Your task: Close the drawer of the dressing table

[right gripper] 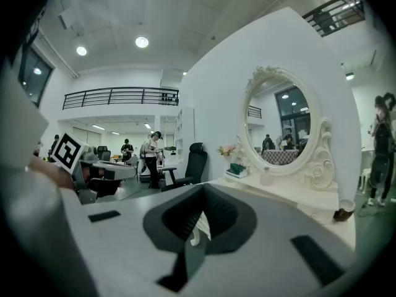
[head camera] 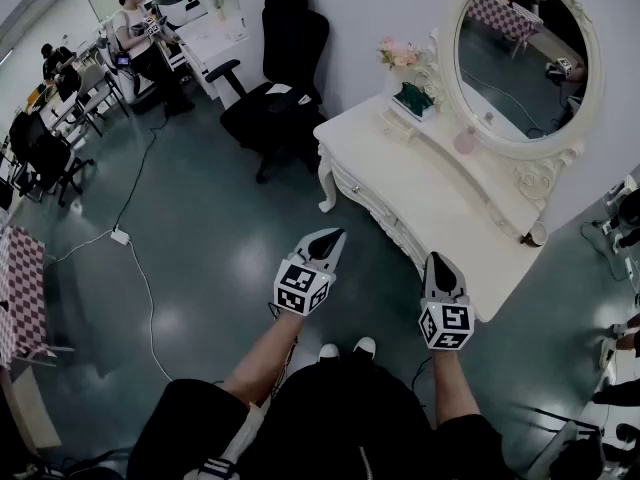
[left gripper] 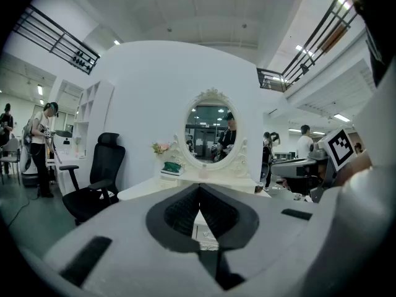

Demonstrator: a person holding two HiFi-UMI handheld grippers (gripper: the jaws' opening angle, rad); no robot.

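Observation:
The white dressing table (head camera: 440,193) with its oval mirror (head camera: 520,58) stands ahead and to the right in the head view. Its carved drawer fronts (head camera: 378,206) run along the near edge, and none visibly sticks out. My left gripper (head camera: 337,234) is shut and empty, hovering over the floor just short of the table's front. My right gripper (head camera: 437,258) is also shut and empty, by the table's near right corner. In the left gripper view the shut tips (left gripper: 199,186) point at the table (left gripper: 148,189). In the right gripper view the tips (right gripper: 203,187) point along the tabletop (right gripper: 291,190).
A black office chair (head camera: 285,78) stands left of the table. Flowers (head camera: 400,56), a green box (head camera: 415,98), a pink bottle (head camera: 466,140) and a small cup (head camera: 538,233) sit on the tabletop. A cable with a power strip (head camera: 120,236) lies on the floor. People work at desks (head camera: 140,28) far left.

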